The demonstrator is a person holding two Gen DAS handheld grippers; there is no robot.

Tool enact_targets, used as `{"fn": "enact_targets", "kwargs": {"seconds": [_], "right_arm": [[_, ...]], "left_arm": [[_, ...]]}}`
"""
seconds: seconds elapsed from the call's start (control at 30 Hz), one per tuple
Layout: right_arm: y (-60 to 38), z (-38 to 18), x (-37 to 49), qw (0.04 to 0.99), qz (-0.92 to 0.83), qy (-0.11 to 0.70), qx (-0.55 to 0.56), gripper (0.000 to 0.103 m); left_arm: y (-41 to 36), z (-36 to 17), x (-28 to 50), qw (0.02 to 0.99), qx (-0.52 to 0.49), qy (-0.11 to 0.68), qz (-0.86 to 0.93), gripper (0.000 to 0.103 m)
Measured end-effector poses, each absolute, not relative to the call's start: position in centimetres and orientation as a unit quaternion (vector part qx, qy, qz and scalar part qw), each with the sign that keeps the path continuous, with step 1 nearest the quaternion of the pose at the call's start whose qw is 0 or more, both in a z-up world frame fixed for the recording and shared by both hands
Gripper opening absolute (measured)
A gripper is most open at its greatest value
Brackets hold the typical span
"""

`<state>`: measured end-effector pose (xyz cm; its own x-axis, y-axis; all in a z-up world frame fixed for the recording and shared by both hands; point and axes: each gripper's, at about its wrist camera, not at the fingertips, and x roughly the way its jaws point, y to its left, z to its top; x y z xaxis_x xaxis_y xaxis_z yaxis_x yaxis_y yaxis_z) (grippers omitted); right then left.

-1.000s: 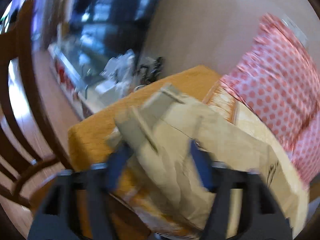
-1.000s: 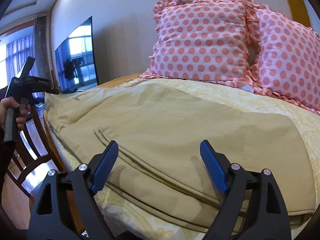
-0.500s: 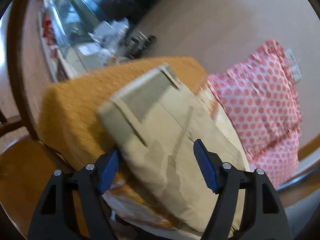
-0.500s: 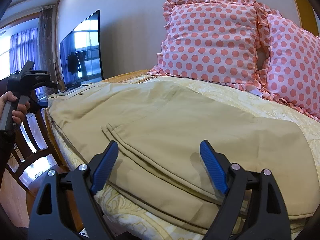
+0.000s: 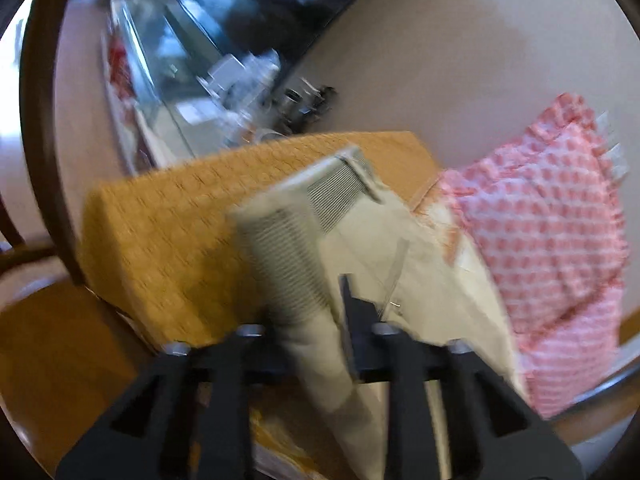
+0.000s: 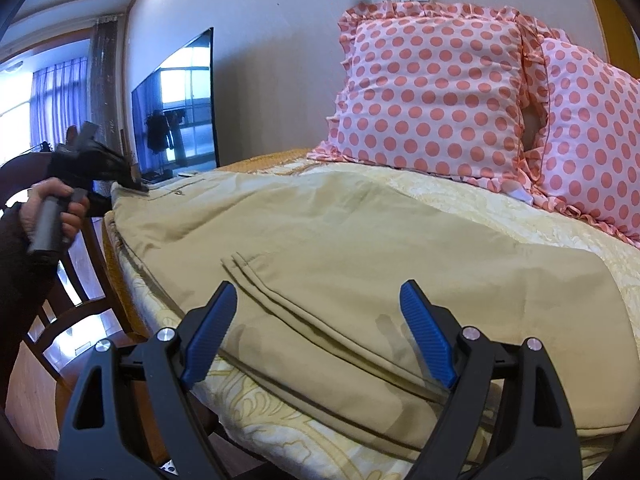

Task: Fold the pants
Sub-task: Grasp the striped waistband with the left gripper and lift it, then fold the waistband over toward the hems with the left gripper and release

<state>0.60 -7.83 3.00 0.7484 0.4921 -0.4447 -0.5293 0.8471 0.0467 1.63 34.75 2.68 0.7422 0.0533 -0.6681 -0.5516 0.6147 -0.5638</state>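
Against the beige pants (image 6: 360,248), the two pillows (image 6: 432,92) behind them are pale pink with coral polka dots and ruffled edges. Under the pants lies a cream bedspread (image 6: 520,216) with a yellow floral pattern, over a mustard-orange woven cover (image 5: 168,232). The right gripper (image 6: 320,332) is black with ribbed blue pads.

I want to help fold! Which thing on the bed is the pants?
Find the bed with the pale yellow patterned bedspread and two pink polka-dot ruffled pillows by the wall. The flat tan cotton pants lie spread across it in front of the pillows. They alone are plain, with stitched seams.
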Motion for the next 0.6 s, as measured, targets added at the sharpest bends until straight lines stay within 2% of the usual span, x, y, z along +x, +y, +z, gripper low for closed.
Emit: {"fn": "enact_targets", "kwargs": {"seconds": [0.1,0.2,0.3,0.43,0.6], "right_arm": [[-8.4,3.2,0.0,0.935,0.278,0.215,-0.039,0.083],[-9.7,3.6,-0.5,0.94,0.274,0.202,-0.028,0.083],[-11.4,3.9,-0.9,0.945,0.264,0.193,-0.011,0.083],[-14.3,4.3,-1.6,0.954,0.235,0.185,0.008,0.084],[-19.1,4.4,-2.9,0.968,0.167,0.183,0.029,0.086]], "left_arm": [[32.9,4.3,2.2,0.867,-0.333,0.308,0.205,0.01],[28.5,8.4,3.0,0.909,-0.228,0.286,0.2,0.009],[21.3,13.5,4.4,0.947,-0.13,0.258,0.143,0.008],[10.1,17.1,5.8,0.971,-0.026,0.234,0.037,0.008],[-3.9,16.0,6.5,0.962,0.061,0.242,-0.113,0.008]]}}
